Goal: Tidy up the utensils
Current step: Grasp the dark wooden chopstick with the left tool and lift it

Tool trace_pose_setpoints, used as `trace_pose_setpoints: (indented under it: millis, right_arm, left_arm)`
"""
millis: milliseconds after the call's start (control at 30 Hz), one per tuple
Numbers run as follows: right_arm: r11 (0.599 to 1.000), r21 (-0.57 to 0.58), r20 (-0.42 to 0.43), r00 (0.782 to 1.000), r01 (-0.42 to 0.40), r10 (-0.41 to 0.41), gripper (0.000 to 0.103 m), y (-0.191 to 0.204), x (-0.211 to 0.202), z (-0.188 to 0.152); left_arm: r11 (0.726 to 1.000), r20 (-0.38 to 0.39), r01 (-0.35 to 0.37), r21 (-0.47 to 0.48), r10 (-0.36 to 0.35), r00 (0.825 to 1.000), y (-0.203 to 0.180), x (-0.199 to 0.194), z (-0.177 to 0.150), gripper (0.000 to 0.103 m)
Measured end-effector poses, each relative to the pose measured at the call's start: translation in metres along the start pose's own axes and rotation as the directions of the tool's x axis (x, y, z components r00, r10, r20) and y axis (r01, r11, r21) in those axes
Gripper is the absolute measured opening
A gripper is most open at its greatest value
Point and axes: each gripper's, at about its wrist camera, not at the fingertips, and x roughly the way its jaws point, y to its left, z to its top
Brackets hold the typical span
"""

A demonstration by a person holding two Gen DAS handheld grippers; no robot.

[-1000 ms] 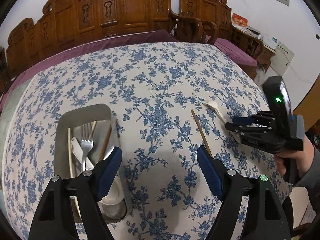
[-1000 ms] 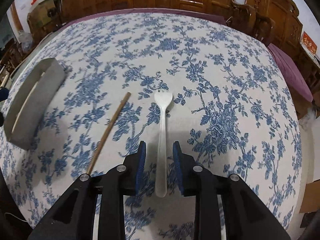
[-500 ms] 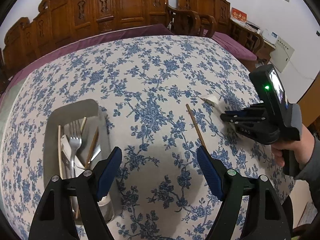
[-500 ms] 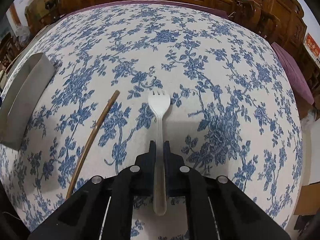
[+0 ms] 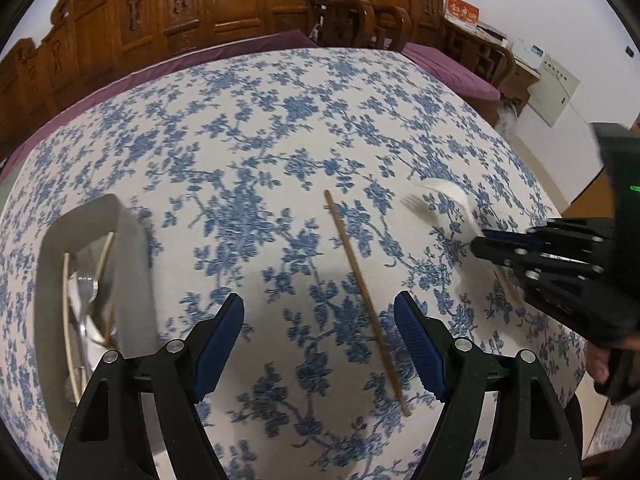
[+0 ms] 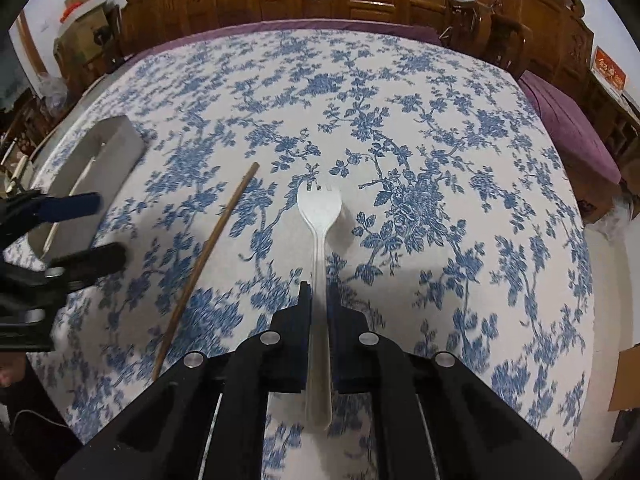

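Observation:
In the right wrist view my right gripper [image 6: 319, 292] is shut on the handle of a white plastic fork [image 6: 319, 204]. Its tines point away from me and its head casts a shadow on the flowered cloth. The same fork [image 5: 432, 204] and right gripper [image 5: 480, 244] appear at the right of the left wrist view. My left gripper [image 5: 318, 308] stands open over a brown chopstick [image 5: 366, 300], which lies between its fingers, nearer the right one. A grey tray [image 5: 52, 280] at the left holds a metal fork [image 5: 86, 284] and several other utensils.
The round table carries a blue-flowered cloth [image 5: 260, 140], with its edge close on the right. Carved wooden chairs [image 5: 240, 4] ring the far side. In the right wrist view the chopstick [image 6: 208, 264], tray [image 6: 116, 148] and left gripper [image 6: 86, 232] lie to the left.
My right gripper closed on the white fork's handle and raised it slightly. My left gripper moved right and down until the chopstick lay between its open fingers.

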Motion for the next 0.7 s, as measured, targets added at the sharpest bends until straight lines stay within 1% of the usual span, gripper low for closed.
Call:
trace_pose_setpoints:
  millis: [167,267,333,400,467,633,700]
  right_arm:
    - [1.000,0.015,0.023,1.000,-0.012,0.012,0.009,-0.003,-0.017,-0.010]
    - [1.000,0.024,0.031,0.999,-0.017,0.017,0.009,-0.005,-0.023,-0.016]
    - [0.999,0.029,0.035,0.999,-0.023,0.022,0.009,-0.006,-0.027,-0.020]
    - [0.999,0.031,0.039,0.999,-0.025,0.024,0.009,-0.006,-0.029,-0.022]
    - [0.999,0.035,0.042,0.999,-0.029,0.028,0.009,-0.006,-0.031,-0.024]
    - [0.999,0.036,0.051,0.998,-0.036,0.034,0.009,-0.005,-0.035,-0.025]
    - [0.999,0.034,0.053,0.998,-0.034,0.033,0.009,-0.004,-0.035,-0.025]
  left_arm:
    - [1.000,-0.028,-0.004,0.021,0.004,1.000,-0.016,0.018,0.000,0.074]
    - [0.999,-0.044,-0.007,0.031,0.009,0.999,-0.022,0.028,-0.001,0.068]
    - [0.999,-0.055,-0.011,0.035,0.013,0.998,-0.025,0.035,-0.002,0.066]
    - [0.999,-0.062,-0.015,0.041,0.017,0.998,-0.028,0.040,-0.003,0.059]
    - [0.999,-0.071,-0.019,0.046,0.022,0.997,-0.030,0.044,-0.005,0.057]
    - [0.998,-0.084,-0.037,0.058,0.042,0.996,-0.033,0.051,-0.005,0.056]
    - [0.997,-0.090,-0.045,0.059,0.050,0.995,-0.032,0.055,-0.005,0.053]
